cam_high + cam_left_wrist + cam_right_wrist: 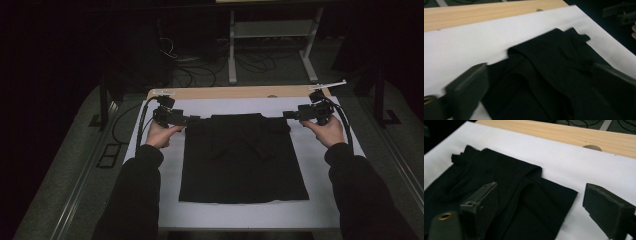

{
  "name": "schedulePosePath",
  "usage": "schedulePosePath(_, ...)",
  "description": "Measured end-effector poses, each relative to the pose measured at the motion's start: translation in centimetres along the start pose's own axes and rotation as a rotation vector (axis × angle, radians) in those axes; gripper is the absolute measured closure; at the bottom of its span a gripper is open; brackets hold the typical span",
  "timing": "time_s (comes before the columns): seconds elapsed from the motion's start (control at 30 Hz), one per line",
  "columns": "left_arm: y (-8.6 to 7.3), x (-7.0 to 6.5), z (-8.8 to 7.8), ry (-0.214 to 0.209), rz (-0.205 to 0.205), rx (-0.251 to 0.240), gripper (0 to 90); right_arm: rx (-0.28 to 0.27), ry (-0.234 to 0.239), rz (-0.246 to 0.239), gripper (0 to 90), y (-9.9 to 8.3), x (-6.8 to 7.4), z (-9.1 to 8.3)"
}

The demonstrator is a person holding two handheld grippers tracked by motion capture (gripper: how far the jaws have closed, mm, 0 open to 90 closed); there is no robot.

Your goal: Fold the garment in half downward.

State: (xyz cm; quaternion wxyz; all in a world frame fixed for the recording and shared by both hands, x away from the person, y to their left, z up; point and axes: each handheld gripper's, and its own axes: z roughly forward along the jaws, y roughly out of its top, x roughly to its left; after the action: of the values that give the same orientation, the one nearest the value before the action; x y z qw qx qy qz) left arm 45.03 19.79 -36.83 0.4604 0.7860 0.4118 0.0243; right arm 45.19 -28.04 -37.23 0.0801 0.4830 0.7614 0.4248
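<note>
One garment: a black cloth (243, 160) lay flat on the white sheet (320, 200) that covered the surface, folded into a rough rectangle with its far edge turned in.
Hidden parts: black on black made the folds hard to read in the high view; what kind of garment it was could not be told; in the left tool view the near part of the cloth (554, 85) ran off the bottom edge and was blurred.
Cloth texture: soft, matte, with ridged overlapping folds near the far edge (506, 195) and a small rumpled flap at one far corner (459, 157).
Sheet: smooth, white, plain, reaching almost to the far rim of the surface.
Surface: a strip of pale wood (235, 92) showed beyond the sheet, with a round notch (592, 147) in it.
Left tool (192, 119): held level at the cloth's far left corner, jaws spread wide, nothing pressed between them; one blurred black jaw stood over the sheet, the other over the cloth.
Right tool (287, 115): held level at the cloth's far right corner, jaws spread wide, gripping nothing; one jaw stood over the cloth, the other over bare sheet just beside the cloth's edge.
Hands: the left hand (161, 134) and right hand (327, 131) each held a tool body, dark sleeves entering from the bottom.
Surroundings: dim floor with cables (200, 70) and a pale frame leg (232, 47) beyond the surface.
</note>
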Motion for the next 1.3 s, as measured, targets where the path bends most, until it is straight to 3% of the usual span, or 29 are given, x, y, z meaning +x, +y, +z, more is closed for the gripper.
schedulePosePath(0.1, -0.2, -0.7, 0.3, -0.014, 0.015, 0.01, 0.0, -0.008, 0.004, 0.014, 0.0, -0.4, 0.5, 0.2)
schedulePosePath(0.33, -0.6, -1.8, 0.7, -0.029, 0.034, 0.002, 0.0, 0.009, 0.031, -0.003, 0.0, -1.1, 1.5, 0.7)
schedulePosePath(0.83, -1.5, -2.7, 2.4, -0.065, 0.027, 0.012, 0.0, 0.038, 0.088, -0.046, 0.2, -1.9, 3.4, 2.1)
schedulePosePath(1.3, -2.5, -3.4, 3.9, -0.096, 0.045, 0.052, 0.0, 0.058, 0.121, -0.062, 0.5, -2.6, 4.4, 3.4)
